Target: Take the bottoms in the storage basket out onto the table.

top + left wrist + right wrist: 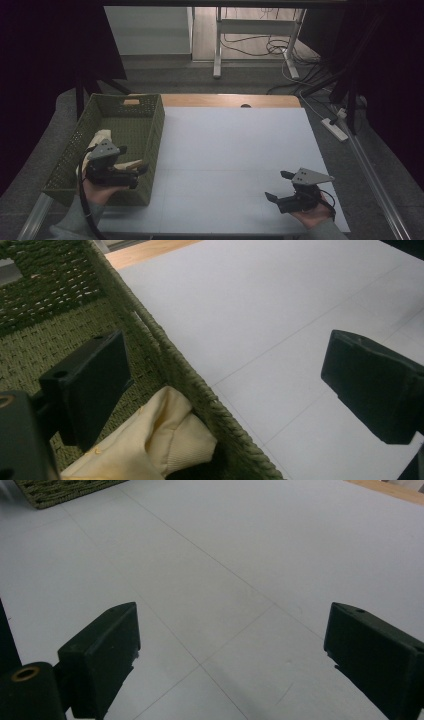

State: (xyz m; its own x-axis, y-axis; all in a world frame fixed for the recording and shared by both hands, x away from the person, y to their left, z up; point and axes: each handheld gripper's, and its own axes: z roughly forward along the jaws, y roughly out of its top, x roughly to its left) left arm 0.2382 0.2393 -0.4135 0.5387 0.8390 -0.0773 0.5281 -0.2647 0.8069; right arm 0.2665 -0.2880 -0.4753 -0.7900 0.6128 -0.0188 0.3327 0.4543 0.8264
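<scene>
From above, the left gripper (131, 170) is hovering, fingers wide, over a cream cloth (102, 136) lying in the green woven basket (155, 131); its own view is showing a soft, light bunched fold (165, 440) likely easiest to pinch, while the right gripper (230, 645) is idling wide-fingered over the table (280, 555).
</scene>
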